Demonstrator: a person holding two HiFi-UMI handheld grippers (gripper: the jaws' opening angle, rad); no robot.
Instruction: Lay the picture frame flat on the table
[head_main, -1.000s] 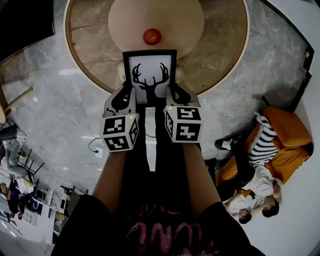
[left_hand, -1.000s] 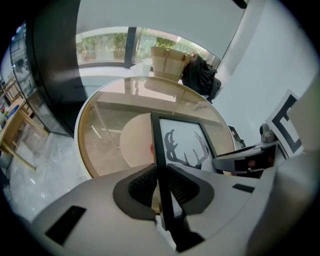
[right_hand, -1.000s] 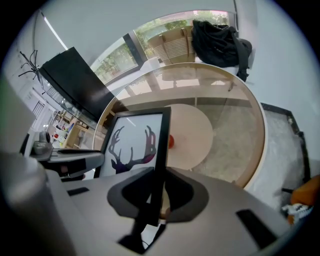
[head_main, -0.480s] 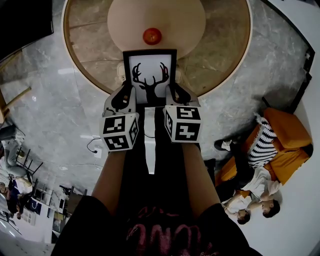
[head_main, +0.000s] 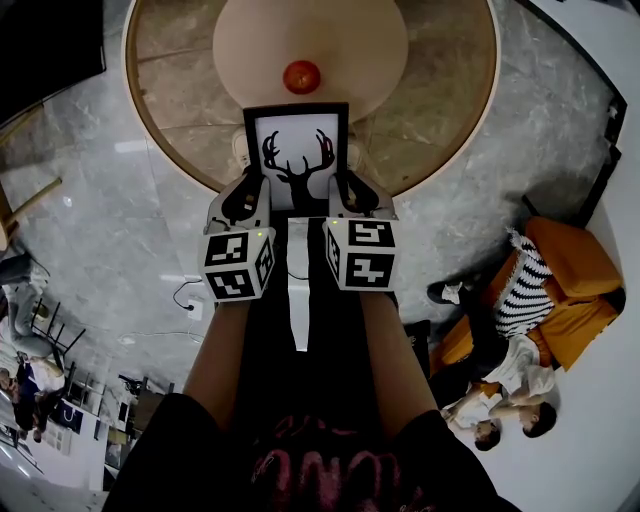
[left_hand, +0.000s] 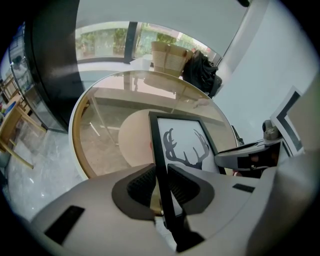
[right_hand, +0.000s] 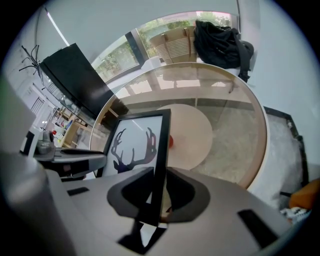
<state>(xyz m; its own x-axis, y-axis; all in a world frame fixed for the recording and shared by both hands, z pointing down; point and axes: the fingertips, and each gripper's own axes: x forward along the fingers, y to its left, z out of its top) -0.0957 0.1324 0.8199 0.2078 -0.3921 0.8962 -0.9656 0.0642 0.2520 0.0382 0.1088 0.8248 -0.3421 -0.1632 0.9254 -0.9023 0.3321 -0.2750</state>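
Note:
The picture frame (head_main: 296, 155), black-edged with a black antlered deer head on white, is held upright above the near edge of the round glass table (head_main: 440, 120). My left gripper (head_main: 252, 190) is shut on the frame's left edge, and my right gripper (head_main: 345, 188) is shut on its right edge. In the left gripper view the frame's edge (left_hand: 161, 150) runs between the dark pads of the left gripper (left_hand: 161, 182). The right gripper view shows the frame (right_hand: 135, 145) clamped the same way by the right gripper (right_hand: 159, 192).
A small red round object (head_main: 302, 76) sits at the table's middle over a beige disc (head_main: 350, 40), just beyond the frame. People sit on an orange sofa (head_main: 570, 270) at the right. A black bag (right_hand: 220, 32) and a wicker chair (left_hand: 167, 55) stand beyond the table.
Hardly anything: both grippers and the frame have shifted a few pixels left, with the same hold on the frame's edges.

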